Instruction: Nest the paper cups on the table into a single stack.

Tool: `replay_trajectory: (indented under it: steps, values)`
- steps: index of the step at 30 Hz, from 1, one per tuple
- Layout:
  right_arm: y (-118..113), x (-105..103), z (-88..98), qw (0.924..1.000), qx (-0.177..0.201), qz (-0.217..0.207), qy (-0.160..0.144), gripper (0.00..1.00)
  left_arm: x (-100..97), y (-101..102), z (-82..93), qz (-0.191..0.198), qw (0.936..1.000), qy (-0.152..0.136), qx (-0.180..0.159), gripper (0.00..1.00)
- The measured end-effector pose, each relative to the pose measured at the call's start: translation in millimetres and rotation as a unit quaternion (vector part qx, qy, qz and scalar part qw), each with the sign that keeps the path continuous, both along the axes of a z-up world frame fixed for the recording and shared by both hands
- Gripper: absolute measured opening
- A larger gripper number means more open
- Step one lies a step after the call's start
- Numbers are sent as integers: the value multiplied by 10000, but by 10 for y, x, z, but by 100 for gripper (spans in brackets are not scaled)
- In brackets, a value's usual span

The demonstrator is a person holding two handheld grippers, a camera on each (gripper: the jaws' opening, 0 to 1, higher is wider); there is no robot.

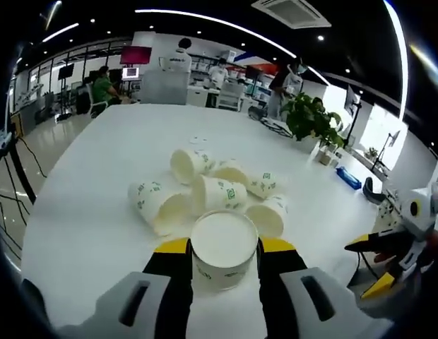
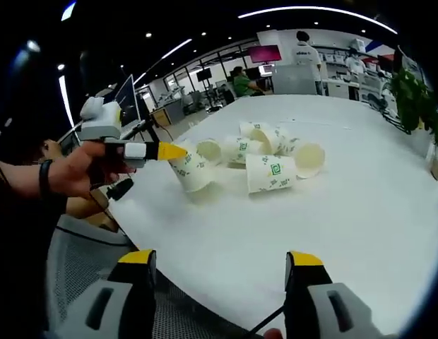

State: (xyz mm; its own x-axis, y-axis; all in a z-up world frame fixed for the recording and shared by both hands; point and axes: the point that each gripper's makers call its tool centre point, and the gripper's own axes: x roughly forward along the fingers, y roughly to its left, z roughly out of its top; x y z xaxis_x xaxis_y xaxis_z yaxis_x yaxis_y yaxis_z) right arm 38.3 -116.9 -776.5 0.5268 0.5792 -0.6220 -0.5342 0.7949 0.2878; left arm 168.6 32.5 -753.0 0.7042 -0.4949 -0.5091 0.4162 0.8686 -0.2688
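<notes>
A white paper cup with green print sits tilted between the yellow-tipped jaws of my left gripper, its mouth facing the camera. My left gripper is shut on it. Just beyond it, several more cups lie on their sides in a cluster on the white table. In the right gripper view a hand holds my left gripper with the gripped cup at the table's near-left corner, next to the cluster. My right gripper is open and holds nothing, over the table's near edge. It also enters from the right in the left gripper view, as the right gripper.
The table's edge runs close below my right jaws, with a grey mesh chair beside it. A potted plant stands past the table's far right corner. People and desks fill the office behind.
</notes>
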Motion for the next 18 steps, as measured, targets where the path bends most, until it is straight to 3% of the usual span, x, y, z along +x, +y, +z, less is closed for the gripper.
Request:
replay_trajectory:
  steps: [8, 18]
  values:
    - [92, -45, -9, 9995, -11, 316, -40, 73, -179, -83, 113, -44, 9996, -7, -275, 34]
    - [86, -22, 32, 9997, 102, 206, -82, 72, -333, -255, 234, -233, 9984, -64, -512, 34]
